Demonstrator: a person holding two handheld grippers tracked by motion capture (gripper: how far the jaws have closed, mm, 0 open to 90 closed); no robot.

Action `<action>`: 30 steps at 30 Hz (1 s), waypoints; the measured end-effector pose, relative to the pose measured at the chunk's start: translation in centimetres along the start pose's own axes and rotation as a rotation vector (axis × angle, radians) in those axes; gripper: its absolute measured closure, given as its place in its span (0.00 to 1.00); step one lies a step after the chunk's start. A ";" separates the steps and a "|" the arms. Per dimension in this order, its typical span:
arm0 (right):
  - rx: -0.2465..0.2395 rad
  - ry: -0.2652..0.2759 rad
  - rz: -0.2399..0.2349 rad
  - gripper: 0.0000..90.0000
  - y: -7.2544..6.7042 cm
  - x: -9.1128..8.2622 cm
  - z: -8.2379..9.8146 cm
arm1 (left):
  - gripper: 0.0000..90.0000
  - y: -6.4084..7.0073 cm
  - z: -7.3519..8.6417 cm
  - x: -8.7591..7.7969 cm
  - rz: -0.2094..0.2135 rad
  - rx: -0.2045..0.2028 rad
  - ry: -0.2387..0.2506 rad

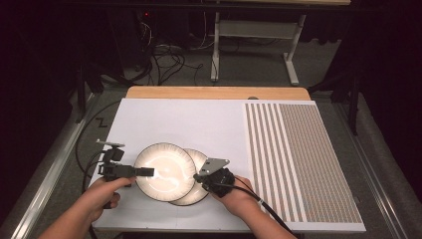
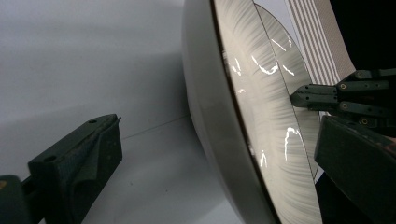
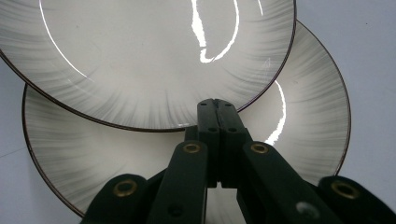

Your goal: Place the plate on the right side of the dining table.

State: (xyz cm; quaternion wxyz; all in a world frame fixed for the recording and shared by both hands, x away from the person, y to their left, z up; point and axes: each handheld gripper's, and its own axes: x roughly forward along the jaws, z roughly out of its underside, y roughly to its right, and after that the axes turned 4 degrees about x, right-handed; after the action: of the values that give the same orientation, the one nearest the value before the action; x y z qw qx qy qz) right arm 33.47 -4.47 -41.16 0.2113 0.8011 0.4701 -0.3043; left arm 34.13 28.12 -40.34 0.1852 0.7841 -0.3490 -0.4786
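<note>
Two pale plates with dark rims overlap on the white table top. The upper plate rests partly on the lower plate. My left gripper is open and straddles the upper plate's left rim, one jaw over its face and the other outside, clear of it. My right gripper is shut with nothing in it. Its tip sits over the lower plate, right at the upper plate's right rim, and appears in the left gripper view as well.
A striped and finely patterned mat covers the right third of the table. A wooden strip runs along the far edge. Beyond it, a white frame leg and cables lie on the dark floor.
</note>
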 end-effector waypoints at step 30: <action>-0.001 -0.002 0.004 1.00 0.0 0.0 -0.1 | 0.65 -0.6 -0.2 0.8 0.075 -0.118 -0.104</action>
State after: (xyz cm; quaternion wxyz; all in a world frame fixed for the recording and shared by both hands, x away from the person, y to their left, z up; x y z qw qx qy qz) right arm 33.45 -4.41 -41.11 0.2127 0.8017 0.4684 -0.3042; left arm 34.77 27.95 -41.09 0.2307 0.7322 -0.3586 -0.5311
